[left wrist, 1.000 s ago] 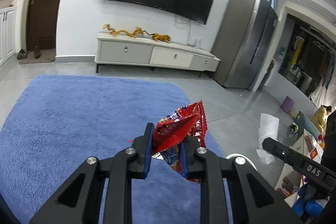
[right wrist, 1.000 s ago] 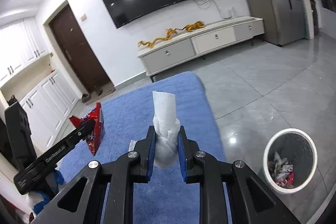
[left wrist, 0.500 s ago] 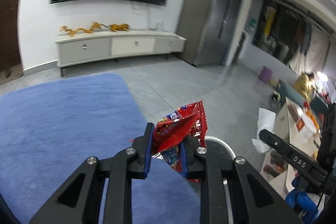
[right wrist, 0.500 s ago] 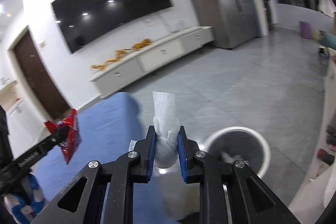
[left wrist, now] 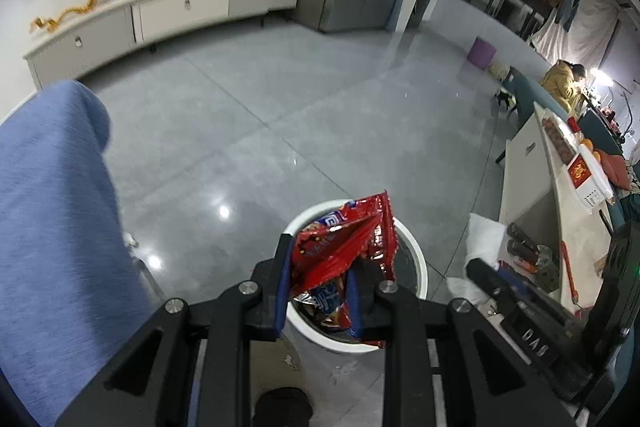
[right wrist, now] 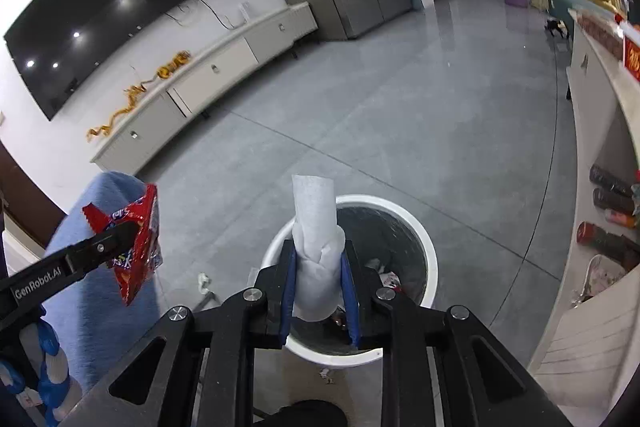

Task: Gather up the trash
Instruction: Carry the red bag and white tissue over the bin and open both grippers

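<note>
The right tongs [right wrist: 318, 279] are clenched on a soft, light wad of white tissue [right wrist: 318, 247], and the left tongs [left wrist: 320, 285] pinch a crinkly red foil snack wrapper [left wrist: 344, 247] by its lower edge. Both hang above the round white wastebasket [right wrist: 430, 267] on the grey floor; being featherweight, each piece may drift or cling on release.

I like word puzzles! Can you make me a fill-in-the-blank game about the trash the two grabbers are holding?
1. The left gripper pinches a snack wrapper colored ____.
2. The right gripper squeezes a crumpled ____ tissue.
3. Both hang above a round white ____ on the floor.
4. The rug beside it is ____.

Missing words: red; white; trash bin; blue
</note>
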The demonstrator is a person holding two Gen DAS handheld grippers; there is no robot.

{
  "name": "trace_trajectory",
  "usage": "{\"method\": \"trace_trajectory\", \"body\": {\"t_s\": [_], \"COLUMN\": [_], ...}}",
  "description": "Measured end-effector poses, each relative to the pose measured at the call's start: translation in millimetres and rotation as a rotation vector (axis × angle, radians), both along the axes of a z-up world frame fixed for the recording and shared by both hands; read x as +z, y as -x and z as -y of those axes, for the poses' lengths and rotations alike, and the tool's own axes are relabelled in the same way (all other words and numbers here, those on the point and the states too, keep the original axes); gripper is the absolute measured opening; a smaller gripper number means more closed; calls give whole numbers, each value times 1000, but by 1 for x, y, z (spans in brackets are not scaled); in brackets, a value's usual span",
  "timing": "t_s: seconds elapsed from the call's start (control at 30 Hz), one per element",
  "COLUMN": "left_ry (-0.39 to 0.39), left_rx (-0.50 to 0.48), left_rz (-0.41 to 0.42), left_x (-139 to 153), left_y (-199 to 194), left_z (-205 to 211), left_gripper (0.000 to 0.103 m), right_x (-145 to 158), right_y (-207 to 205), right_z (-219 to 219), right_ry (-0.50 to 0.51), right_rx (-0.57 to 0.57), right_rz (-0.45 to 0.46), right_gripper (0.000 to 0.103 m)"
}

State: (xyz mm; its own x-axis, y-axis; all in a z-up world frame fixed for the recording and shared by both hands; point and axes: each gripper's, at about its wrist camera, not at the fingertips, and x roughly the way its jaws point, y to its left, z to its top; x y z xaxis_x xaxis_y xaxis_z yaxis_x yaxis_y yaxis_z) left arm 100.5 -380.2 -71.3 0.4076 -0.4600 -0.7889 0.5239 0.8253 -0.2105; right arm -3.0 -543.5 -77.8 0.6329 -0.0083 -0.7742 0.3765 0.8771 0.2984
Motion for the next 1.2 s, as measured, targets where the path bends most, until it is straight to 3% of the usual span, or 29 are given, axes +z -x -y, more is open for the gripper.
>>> {"method": "trace_trajectory", "body": {"t_s": [0.13,0.2,0.3,0.47,0.97,1.03,1.2], "left_ry": [-12,-2,9,3,50,50,35], "left_rx": [-2,-3,-4,-3,-22,-22,-11], "left_rz": [-65,-101,-134,-172,-197,-186,-118], "left_x": [-28,-38,-50,-63,-53,-49,-31], "left_y": [-17,-23,-30,-37,-33,-31,-15], "left_z": [24,29,35,43,49,49,38], "left_gripper": [24,36,45,45,49,55,55], "right_x": [-28,-39,-49,-55,-25,-23,-8], "right_y": [-17,-24,-32,-34,11,16,22], "right_z": [15,18,21,26,29,33,30], "right_ry": [-29,-35,-31,-27,14,15,30], "right_rx": [2,5,-2,-17,-93,-114,-124], "right_rz": [-46,-68,-93,-108,-67,-67,-43], "right_gripper": [22,25,39,43,49,49,49]}}
